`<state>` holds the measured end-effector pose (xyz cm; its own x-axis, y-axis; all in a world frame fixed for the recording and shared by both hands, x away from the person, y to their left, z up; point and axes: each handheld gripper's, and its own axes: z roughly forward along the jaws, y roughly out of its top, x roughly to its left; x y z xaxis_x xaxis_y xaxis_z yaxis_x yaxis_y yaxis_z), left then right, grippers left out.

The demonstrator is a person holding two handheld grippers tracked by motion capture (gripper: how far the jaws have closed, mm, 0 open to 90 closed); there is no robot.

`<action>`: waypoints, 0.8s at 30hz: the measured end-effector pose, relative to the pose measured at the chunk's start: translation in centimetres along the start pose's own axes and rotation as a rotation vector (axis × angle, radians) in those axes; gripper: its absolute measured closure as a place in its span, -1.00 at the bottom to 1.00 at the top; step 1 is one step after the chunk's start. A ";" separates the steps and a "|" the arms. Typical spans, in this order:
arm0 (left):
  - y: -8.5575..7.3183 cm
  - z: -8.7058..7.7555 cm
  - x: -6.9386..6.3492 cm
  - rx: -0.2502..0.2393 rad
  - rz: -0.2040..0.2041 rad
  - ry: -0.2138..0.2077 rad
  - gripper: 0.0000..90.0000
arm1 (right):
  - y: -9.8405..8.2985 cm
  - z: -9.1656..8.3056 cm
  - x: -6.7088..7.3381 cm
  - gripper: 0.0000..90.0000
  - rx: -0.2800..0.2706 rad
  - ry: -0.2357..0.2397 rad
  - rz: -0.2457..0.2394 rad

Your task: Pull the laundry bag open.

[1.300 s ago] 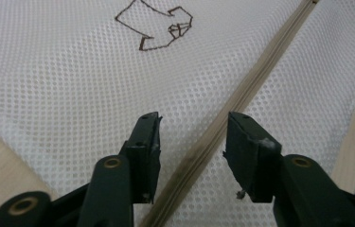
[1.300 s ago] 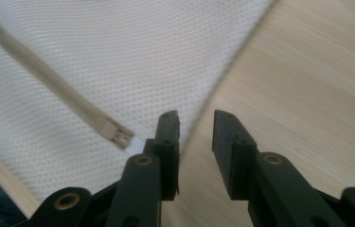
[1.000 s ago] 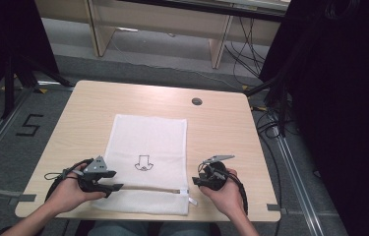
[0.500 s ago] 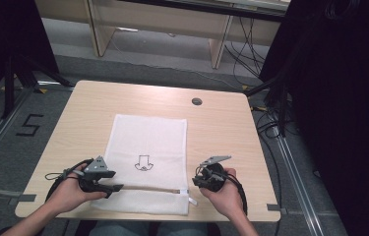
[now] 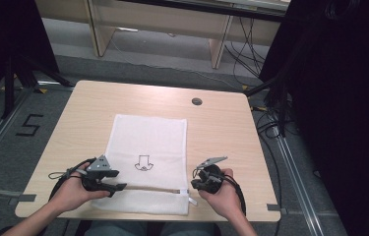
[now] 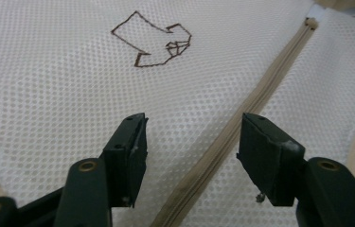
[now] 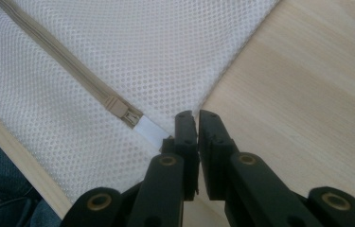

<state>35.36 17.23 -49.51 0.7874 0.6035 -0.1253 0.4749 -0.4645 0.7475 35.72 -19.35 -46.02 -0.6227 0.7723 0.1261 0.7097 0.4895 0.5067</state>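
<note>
On the worktop [image 5: 221, 123], toward its 6 o'clock edge, lies a white mesh bag [image 5: 147, 162], flat, its tan zipper [image 5: 147, 188] running from 9 to 3 o'clock. Left gripper [image 5: 118, 187] rests at the bag's 9 o'clock end, jaws open, straddling the zipper without pressing it. Right gripper [image 7: 197, 124] sits at the 3 o'clock end; its jaws have just been closing and now pinch the white pull tab [image 7: 152, 129].
</note>
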 end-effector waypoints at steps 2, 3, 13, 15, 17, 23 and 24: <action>0.3 -0.1 -0.3 -0.014 0.019 -0.014 -0.01 | 0.2 0.2 0.1 0.95 -0.005 -0.004 -0.019; 0.5 -0.2 -0.5 -0.029 0.024 -0.020 0.01 | 0.3 0.2 0.2 0.96 0.007 0.004 -0.008; 3.9 2.0 -3.8 -0.039 0.158 -0.102 0.17 | 0.2 1.2 0.8 0.98 0.030 0.045 -0.039; 4.6 2.9 -4.5 -0.032 0.185 -0.124 0.20 | 0.3 1.3 0.9 0.99 0.035 0.049 -0.030; 5.3 3.7 -5.1 -0.020 0.214 -0.138 0.26 | 0.3 1.5 0.8 0.98 0.035 0.052 -0.038; 6.6 5.7 -6.4 0.004 0.253 -0.186 0.42 | 0.3 1.7 1.5 0.98 0.079 0.064 0.023; 6.7 6.0 -6.6 0.004 0.256 -0.191 0.44 | 0.3 2.0 1.1 0.98 0.052 0.063 -0.038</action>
<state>35.70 6.24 -47.55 0.9411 0.3340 -0.0535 0.2525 -0.5884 0.7681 35.95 -17.52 -47.41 -0.6676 0.7267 0.1621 0.7005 0.5393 0.4673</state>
